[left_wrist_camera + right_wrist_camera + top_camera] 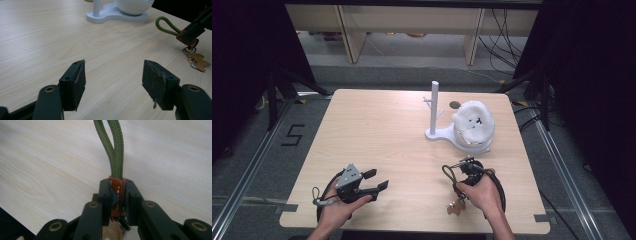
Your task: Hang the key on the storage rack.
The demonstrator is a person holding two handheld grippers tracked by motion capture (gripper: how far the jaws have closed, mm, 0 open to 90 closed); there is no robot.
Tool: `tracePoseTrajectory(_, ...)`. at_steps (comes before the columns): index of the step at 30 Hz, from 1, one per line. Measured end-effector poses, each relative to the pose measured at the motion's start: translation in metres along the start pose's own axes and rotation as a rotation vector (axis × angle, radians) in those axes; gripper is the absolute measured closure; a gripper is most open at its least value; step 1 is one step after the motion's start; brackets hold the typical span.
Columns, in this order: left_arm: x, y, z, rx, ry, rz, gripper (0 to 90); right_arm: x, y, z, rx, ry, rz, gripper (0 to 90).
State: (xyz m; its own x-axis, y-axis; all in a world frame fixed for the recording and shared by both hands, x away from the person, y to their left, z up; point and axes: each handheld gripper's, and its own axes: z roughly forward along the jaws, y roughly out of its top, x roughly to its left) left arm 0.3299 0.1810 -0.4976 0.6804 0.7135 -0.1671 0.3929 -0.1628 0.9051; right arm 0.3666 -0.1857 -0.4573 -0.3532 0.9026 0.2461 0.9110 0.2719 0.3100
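Right tool (117,195) clamps the keychain (117,192); left tool (113,85) gapes wide; white fluff (473,122) fills the stand's dish (482,146).

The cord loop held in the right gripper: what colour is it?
Olive green, clearest in the right gripper view, where the cord loop rises from a brown leather tab clamped in the right gripper.

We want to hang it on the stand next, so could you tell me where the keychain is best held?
Grip the keychain by its brown leather tab, side-on across the flat faces, as the right gripper does. That leaves the green cord loop standing free ahead of the jaws, probably easiest to slip over a peg of the white stand.
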Motion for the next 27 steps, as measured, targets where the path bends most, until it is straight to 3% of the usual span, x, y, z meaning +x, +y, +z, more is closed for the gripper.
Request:
tracePoseTrajectory(6, -0.001, 0.004, 0.001, -0.010, -0.021, -0.017, 36.4, 0.002, -0.001, -0.007, -0.168, 0.056, -0.065, 79.0)
tracePoseTrajectory(7, -0.001, 0.004, 0.001, -0.012, -0.024, -0.015, 36.9, 0.002, -0.001, -0.009, -0.201, 0.069, -0.097, 79.0)
tracePoseTrajectory(8, -0.001, 0.005, 0.001, -0.013, -0.022, -0.008, 37.6, 0.002, -0.002, -0.011, -0.222, 0.090, -0.097, 79.0)
tracePoseTrajectory(10, -0.002, 0.007, 0.001, -0.008, -0.015, -0.005, 38.8, 0.003, -0.002, -0.013, -0.253, 0.080, -0.106, 78.9)
tracePoseTrajectory(13, -0.003, 0.012, 0.003, -0.025, -0.027, 0.004, 40.3, 0.004, -0.002, -0.015, -0.320, 0.103, -0.127, 78.9)
tracePoseTrajectory(14, -0.003, 0.013, 0.004, -0.028, -0.036, 0.014, 40.9, 0.004, -0.001, -0.013, -0.376, 0.119, -0.174, 78.9)
tracePoseTrajectory(15, -0.004, 0.015, 0.005, -0.035, -0.035, 0.013, 41.6, 0.007, -0.002, -0.013, -0.401, 0.136, -0.157, 78.9)
tracePoseTrajectory(18, -0.007, 0.021, 0.006, -0.043, -0.044, 0.025, 44.0, 0.006, -0.002, -0.013, -0.469, 0.121, -0.206, 78.9)
tracePoseTrajectory(20, -0.008, 0.026, 0.006, -0.048, -0.055, 0.019, 45.1, 0.009, -0.002, -0.012, -0.495, 0.126, -0.199, 78.9)
tracePoseTrajectory(21, -0.008, 0.028, 0.007, -0.058, -0.066, 0.024, 45.6, 0.007, -0.001, -0.012, -0.509, 0.122, -0.225, 79.0)
tracePoseTrajectory(23, -0.009, 0.034, 0.008, -0.057, -0.067, 0.019, 46.7, 0.010, -0.003, -0.012, -0.535, 0.135, -0.203, 79.0)
tracePoseTrajectory(24, -0.008, 0.036, 0.009, -0.066, -0.082, 0.013, 47.2, 0.007, -0.002, -0.011, -0.550, 0.134, -0.240, 78.9)
tracePoseTrajectory(26, -0.008, 0.039, 0.010, -0.072, -0.106, -0.008, 47.9, 0.008, -0.002, -0.011, -0.595, 0.120, -0.270, 78.9)
tracePoseTrajectory(27, -0.008, 0.042, 0.012, -0.073, -0.115, -0.020, 48.3, 0.008, -0.002, -0.010, -0.609, 0.136, -0.263, 78.9)
